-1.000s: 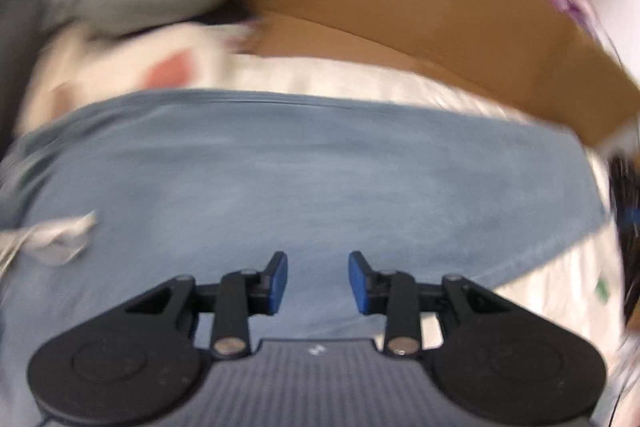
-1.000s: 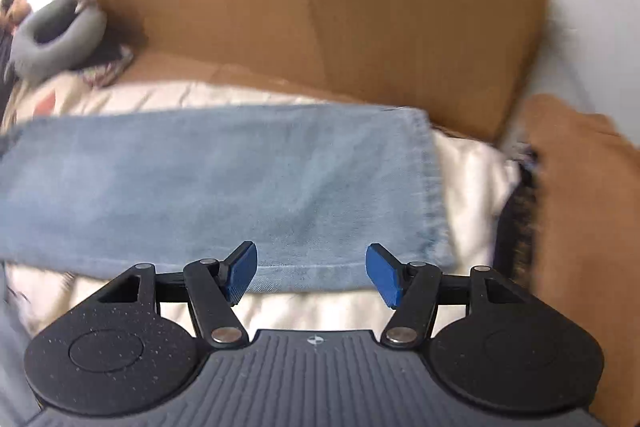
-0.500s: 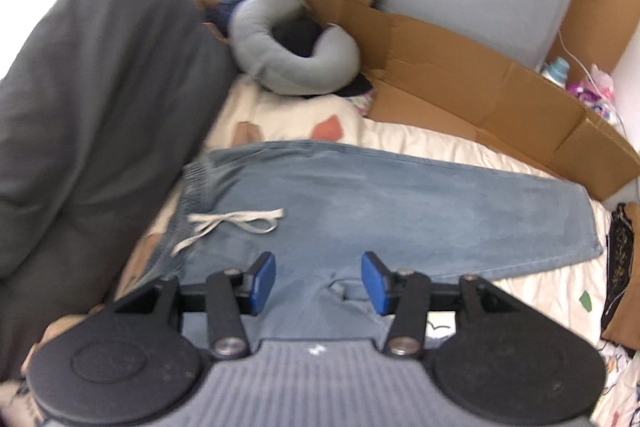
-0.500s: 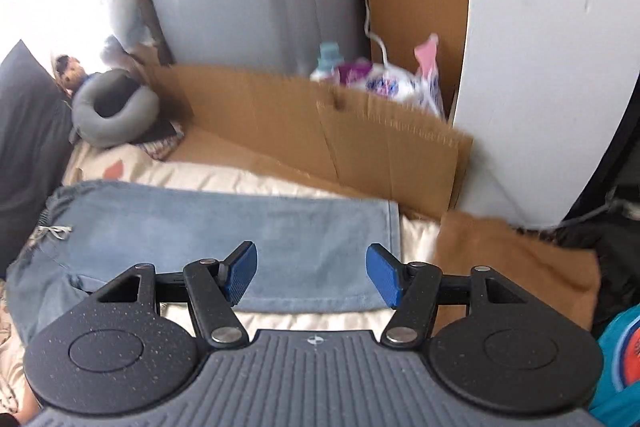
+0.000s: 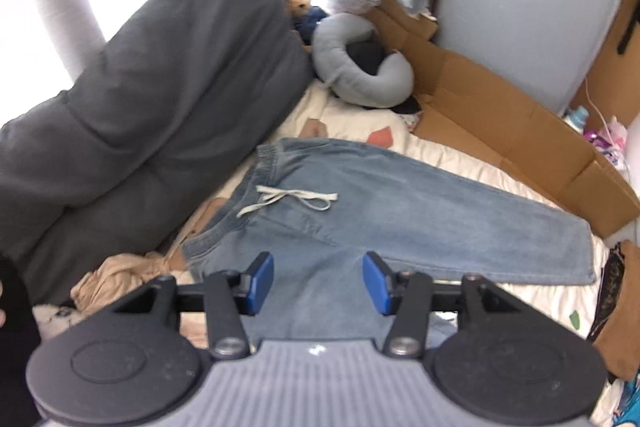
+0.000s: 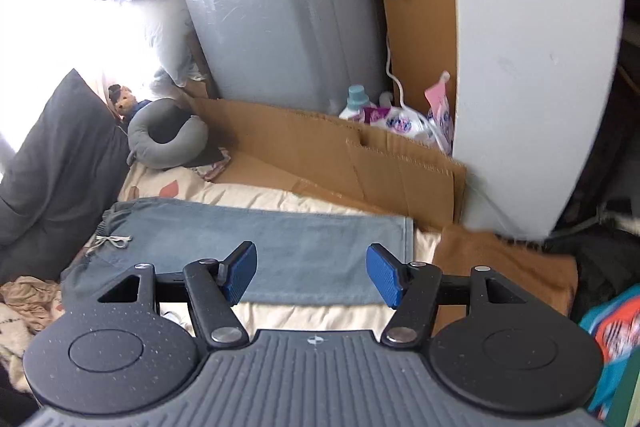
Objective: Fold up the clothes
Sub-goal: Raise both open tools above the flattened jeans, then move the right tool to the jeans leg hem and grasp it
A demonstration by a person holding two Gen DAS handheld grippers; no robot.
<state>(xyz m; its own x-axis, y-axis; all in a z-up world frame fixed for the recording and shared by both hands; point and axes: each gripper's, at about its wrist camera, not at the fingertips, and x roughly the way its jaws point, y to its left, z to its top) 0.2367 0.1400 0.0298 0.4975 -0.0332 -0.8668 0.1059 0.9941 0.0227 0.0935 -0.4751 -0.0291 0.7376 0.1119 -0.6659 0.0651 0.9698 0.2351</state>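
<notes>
Nearest, left gripper (image 5: 318,281): blue pads apart, nothing between them, raised clear above the cloth. Right gripper (image 6: 311,277): pads likewise spread, empty, held high over the near hem side.

Below and just beyond, jeans (image 5: 400,219): pale blue denim laid flat on the cream bedsheet (image 5: 460,157), legs stacked one on the other, waistband toward the dark grey cushion (image 5: 152,99), hems toward the brown cloth (image 6: 508,267). White drawstring (image 5: 288,201) lying loose across the waist. Crumpled beige garment (image 5: 108,279) just beside the waistband corner, near the left gripper.

Farther back: grey neck pillow (image 5: 360,75) at the head of the sheet, flattened cardboard (image 5: 500,131) along the far edge, grey appliance (image 6: 280,7) behind it, detergent bottle (image 6: 354,103) and printed bags beside the cardboard.

Step in hand, as judged: lengthwise fold apparently done, both grippers released and lifted away; crosswise fold not yet made. Next move likely to call for a descent onto one end of the legs, a pinch through both layers at each corner, and an even carry of that end toward the waistband. Main risk: catching only the top layer, or dragging the drawstring into the fold.
</notes>
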